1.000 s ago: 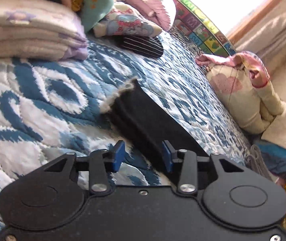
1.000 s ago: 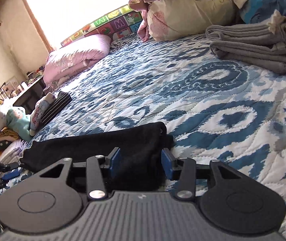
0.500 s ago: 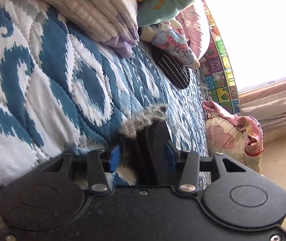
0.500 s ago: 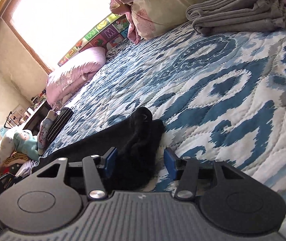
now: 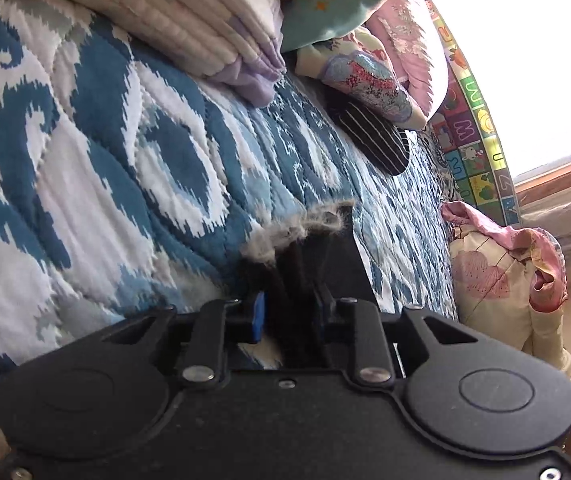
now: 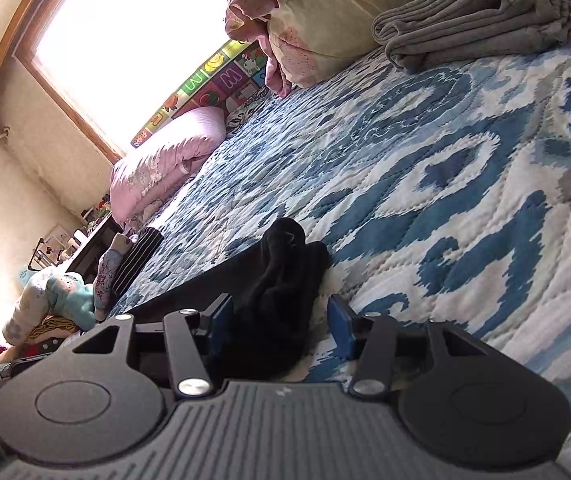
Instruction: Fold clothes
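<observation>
A black garment (image 5: 331, 268) with a frayed pale hem (image 5: 301, 226) lies on the blue-and-white quilt (image 5: 105, 168). My left gripper (image 5: 289, 316) is closed on its folded edge, with cloth bunched between the blue pads. In the right wrist view the other end of the black garment (image 6: 281, 280) is bunched up and sits between the fingers of my right gripper (image 6: 281, 324). Those jaws stand wide, with the cloth against the left pad and a gap to the right pad (image 6: 341, 326).
Folded quilts and clothes (image 5: 157, 12) are stacked at the upper left. A striped black item (image 5: 377, 136) and a floral item lie beyond. A cream bundle (image 5: 501, 288) sits at the right. Folded grey towels (image 6: 473, 24), a pink pillow (image 6: 161, 168) and the window are in the right wrist view.
Both grippers tilted and moved onto the garment's ends. The left jaws narrowed and closed on the black cloth. The right end of the garment bunched upward between the right fingers.
</observation>
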Demonstrator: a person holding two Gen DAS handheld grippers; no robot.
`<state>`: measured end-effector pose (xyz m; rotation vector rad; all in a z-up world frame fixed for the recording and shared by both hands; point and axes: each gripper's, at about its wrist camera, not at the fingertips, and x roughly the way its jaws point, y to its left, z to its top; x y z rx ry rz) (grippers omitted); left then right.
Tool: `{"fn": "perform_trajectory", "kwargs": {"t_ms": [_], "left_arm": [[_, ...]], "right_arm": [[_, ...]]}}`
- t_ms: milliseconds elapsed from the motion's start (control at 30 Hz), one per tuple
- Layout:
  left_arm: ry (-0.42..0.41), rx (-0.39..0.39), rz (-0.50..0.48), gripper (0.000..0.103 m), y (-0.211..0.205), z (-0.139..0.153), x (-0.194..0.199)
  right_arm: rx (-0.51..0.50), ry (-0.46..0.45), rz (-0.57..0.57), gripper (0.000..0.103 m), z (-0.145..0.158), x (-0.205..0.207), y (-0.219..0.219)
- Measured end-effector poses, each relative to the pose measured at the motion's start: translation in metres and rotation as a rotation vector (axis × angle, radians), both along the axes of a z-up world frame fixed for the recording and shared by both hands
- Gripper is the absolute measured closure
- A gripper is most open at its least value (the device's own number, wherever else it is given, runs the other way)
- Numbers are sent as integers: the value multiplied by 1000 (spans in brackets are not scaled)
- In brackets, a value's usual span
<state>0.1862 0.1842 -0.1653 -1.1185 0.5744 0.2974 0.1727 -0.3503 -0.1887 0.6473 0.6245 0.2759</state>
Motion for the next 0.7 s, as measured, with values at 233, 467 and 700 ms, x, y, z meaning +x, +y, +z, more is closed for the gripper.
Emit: {"fn": "perform_trajectory", "kwargs": {"t_ms": [233, 467, 700], "left_arm": [[-88, -22, 3, 64, 6, 26, -28], [-51, -32, -25, 64, 9, 24, -6], [-31, -12, -26, 66, 11, 10, 4]], "right_arm": [[12, -9, 1, 52, -2, -1, -1], [24, -19, 2, 51, -5, -2, -3], [36, -28, 4, 51, -7, -3, -4]]}}
